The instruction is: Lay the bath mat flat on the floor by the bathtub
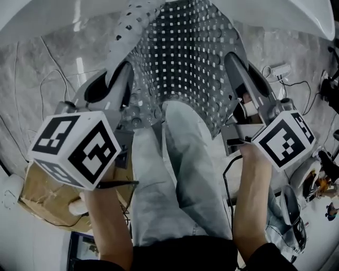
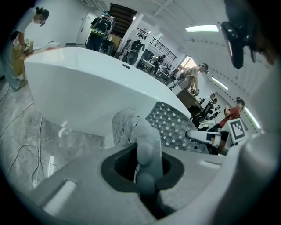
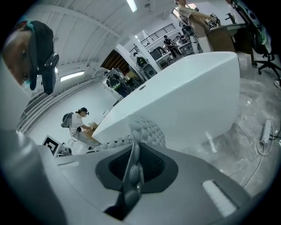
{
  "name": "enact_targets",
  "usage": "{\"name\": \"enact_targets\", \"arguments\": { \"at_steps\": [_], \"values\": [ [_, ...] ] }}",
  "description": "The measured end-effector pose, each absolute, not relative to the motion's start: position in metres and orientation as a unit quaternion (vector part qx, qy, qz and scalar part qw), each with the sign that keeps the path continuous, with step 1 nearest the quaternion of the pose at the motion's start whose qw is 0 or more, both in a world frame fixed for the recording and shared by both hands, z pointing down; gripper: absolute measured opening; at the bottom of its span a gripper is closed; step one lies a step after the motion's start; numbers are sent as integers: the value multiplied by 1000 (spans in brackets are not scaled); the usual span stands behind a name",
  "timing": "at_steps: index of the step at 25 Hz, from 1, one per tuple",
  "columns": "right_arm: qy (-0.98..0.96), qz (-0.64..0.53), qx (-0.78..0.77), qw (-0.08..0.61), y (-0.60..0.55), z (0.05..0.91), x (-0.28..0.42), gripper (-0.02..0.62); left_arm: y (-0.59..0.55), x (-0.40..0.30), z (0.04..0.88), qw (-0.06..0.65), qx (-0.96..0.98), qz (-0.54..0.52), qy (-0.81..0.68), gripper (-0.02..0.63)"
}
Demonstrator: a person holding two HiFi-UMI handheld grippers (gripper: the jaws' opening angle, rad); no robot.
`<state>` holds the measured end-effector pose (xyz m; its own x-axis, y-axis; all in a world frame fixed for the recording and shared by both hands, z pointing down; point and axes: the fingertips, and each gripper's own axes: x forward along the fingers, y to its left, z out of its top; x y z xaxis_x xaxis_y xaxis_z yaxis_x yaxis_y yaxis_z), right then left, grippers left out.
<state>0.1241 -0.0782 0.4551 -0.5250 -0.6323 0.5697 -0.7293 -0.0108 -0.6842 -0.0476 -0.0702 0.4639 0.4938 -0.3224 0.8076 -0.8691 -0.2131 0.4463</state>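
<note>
Head view: the mat [image 1: 183, 58], grey with rows of small holes and suction cups, is stretched between the two grippers above the person's legs [image 1: 180, 169]. The left gripper [image 1: 123, 79] is clamped on the mat's near left corner and the right gripper [image 1: 237, 66] on its near right corner. The mat's far end reaches toward the white tub [image 1: 296, 16], whose rim crosses the top of the frame. Whether that far end touches the floor [image 1: 37, 90] cannot be told. The left edge of the mat curls over on itself. A cardboard box [image 1: 42, 196] sits at lower left and a power strip [image 1: 276, 69] lies on the floor at right.

Left gripper view: the left gripper [image 2: 145, 156] has its jaws pressed onto a thick fold of the mat [image 2: 175, 125], which rises out of the grip and bulges just above it. The rest of the mat runs off to the right, where the right gripper [image 2: 203, 136] holds the other corner. The tub [image 2: 88, 83] stands directly behind the mat on the marbled floor [image 2: 26, 140].

Right gripper view: the right gripper [image 3: 131, 169] has its jaws closed on the thin edge of the mat [image 3: 147, 129], suction cups showing along the pinched strip. The mat bulges above the grip in front of the tub [image 3: 189, 92]. The power strip [image 3: 265, 132] lies on the floor [image 3: 246, 105] at right.
</note>
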Motion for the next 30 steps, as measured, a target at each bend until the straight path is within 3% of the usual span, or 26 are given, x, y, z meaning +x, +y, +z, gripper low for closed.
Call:
{"name": "enact_targets", "arguments": {
  "at_steps": [13,19,30],
  "values": [
    [-719,529,437,106,-89,429,121,25,-82,-52,437,478,709,325,-405,21],
    [-726,468,459,207,-83,431,103,25,-86,-69,444,463,734,335,-366,21],
    [-727,454,444,261,-75,451,111,25,-85,-58,458,453,734,360,-355,21]
  ]
}}
